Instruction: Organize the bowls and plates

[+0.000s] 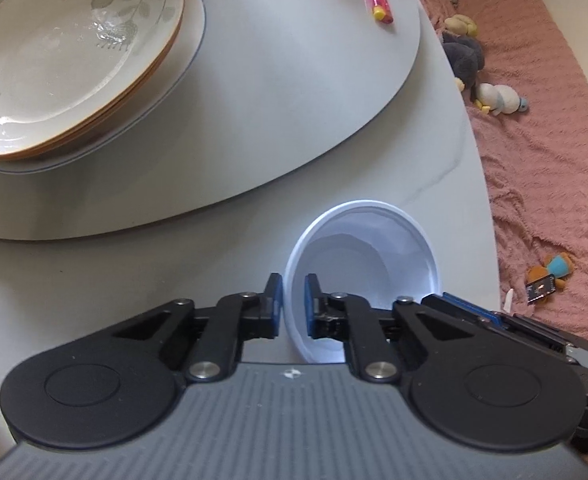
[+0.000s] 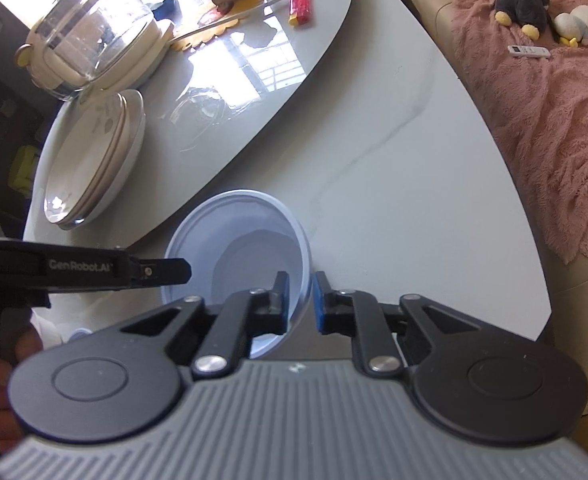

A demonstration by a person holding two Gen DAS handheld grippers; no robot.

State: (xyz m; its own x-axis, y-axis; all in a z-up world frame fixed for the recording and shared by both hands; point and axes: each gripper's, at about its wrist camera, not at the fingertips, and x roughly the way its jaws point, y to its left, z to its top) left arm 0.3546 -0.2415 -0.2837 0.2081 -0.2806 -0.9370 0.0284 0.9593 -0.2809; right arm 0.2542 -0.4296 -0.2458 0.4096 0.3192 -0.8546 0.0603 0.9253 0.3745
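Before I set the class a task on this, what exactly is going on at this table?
A person is working two handheld tongs on one white bowl on the grey table. The left tongs and the right tongs each straddle the bowl's rim, on opposite sides. A stack of plates sits on the raised turntable behind.

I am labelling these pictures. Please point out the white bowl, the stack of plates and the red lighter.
white bowl (image 1: 358, 264): left wrist view, inner wall.
stack of plates (image 1: 62, 60): left wrist view, top plate's middle.
red lighter (image 2: 300, 6): right wrist view, its body.
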